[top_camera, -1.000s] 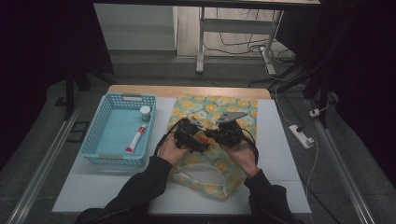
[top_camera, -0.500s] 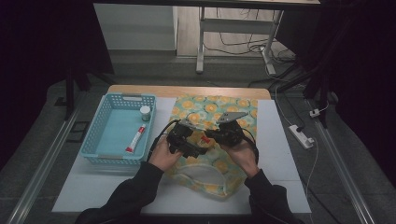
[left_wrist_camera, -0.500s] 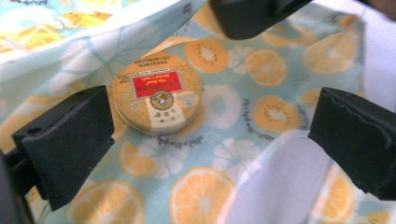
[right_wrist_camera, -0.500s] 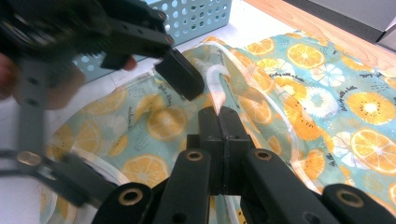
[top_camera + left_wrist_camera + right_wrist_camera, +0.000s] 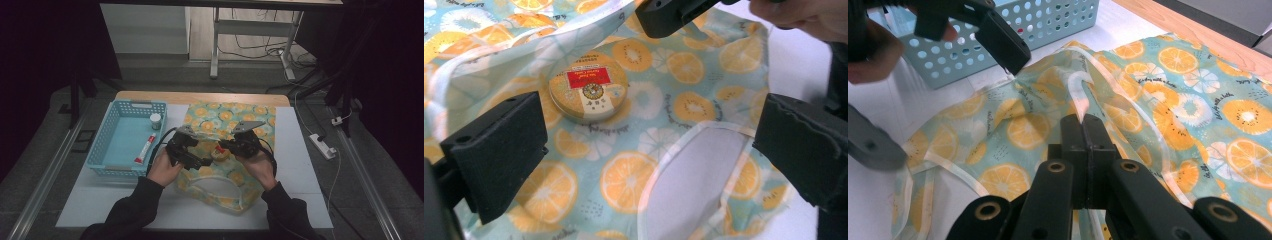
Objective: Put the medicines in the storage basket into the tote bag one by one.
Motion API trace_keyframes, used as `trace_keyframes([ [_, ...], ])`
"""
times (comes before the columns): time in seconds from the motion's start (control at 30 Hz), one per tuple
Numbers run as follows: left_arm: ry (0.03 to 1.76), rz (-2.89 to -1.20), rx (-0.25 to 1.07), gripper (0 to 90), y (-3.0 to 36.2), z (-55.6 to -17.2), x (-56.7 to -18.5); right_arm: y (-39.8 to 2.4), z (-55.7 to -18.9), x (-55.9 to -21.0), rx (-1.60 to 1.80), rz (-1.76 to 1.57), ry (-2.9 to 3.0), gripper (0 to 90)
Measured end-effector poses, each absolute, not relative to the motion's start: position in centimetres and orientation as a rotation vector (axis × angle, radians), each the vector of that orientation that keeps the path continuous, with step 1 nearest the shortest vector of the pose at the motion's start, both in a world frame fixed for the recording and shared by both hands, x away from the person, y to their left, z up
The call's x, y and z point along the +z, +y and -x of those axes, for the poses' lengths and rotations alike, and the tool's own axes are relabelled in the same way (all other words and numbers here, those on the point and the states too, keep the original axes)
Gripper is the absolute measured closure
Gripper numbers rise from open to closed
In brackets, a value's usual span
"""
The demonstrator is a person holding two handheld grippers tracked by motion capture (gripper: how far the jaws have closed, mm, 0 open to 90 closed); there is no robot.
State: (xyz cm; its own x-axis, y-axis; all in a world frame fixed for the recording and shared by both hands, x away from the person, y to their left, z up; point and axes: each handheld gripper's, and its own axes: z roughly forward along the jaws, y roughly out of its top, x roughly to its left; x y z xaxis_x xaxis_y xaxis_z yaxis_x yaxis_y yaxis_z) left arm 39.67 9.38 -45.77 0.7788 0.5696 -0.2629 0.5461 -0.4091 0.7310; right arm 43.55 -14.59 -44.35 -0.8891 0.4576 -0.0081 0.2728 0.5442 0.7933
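Observation:
A fabric bag [image 5: 227, 117] printed with orange slices lies on the white table. My right gripper [image 5: 1083, 131] is shut on the bag's [image 5: 1158, 100] pale hem and holds the upper layer up, so the mouth stays agape. Inside on the fabric [image 5: 634, 165] lies a round tin [image 5: 588, 94] with a red label, seen in the high view as a small red spot [image 5: 218, 149]. My left gripper [image 5: 649, 150] hovers over the mouth, open; its jaws have just been opening and nothing is between the pads. In the high view the left gripper [image 5: 192, 155] faces the right gripper [image 5: 234, 146].
A light blue perforated basket [image 5: 107, 170] stands left of the bag and holds a red-and-white tube [image 5: 145, 149] and a small white-capped jar [image 5: 156, 120]. The basket's wall [image 5: 1058, 20] is close behind the left gripper [image 5: 998, 45]. A power strip [image 5: 322, 145] lies beyond the table's right edge.
My left gripper has drawn back to the left and risen a little from the bag's mouth. The right gripper has kept still with the hem in it.

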Motion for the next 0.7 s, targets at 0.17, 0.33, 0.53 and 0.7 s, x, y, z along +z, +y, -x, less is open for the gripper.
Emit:
trace_keyframes([
  [0.17,0.835,-2.081,0.038,0.8,10.9,-39.7,-45.4,-14.7,-43.6,-44.3,1.266,-0.619,2.567,90.0],
  [0.33,0.855,-2.072,0.066,0.1,12.4,-39.7,-44.9,-14.8,-43.6,-44.3,1.27,-0.626,2.567,90.0],
  [0.53,0.893,-2.07,0.104,0.0,14.0,-39.6,-44.8,-14.9,-43.6,-44.2,1.277,-0.629,2.567,90.0],
  [0.7,0.935,-2.051,0.141,0.0,15.7,-39.7,-44.6,-14.9,-43.6,-44.3,1.278,-0.632,2.571,90.0],
])
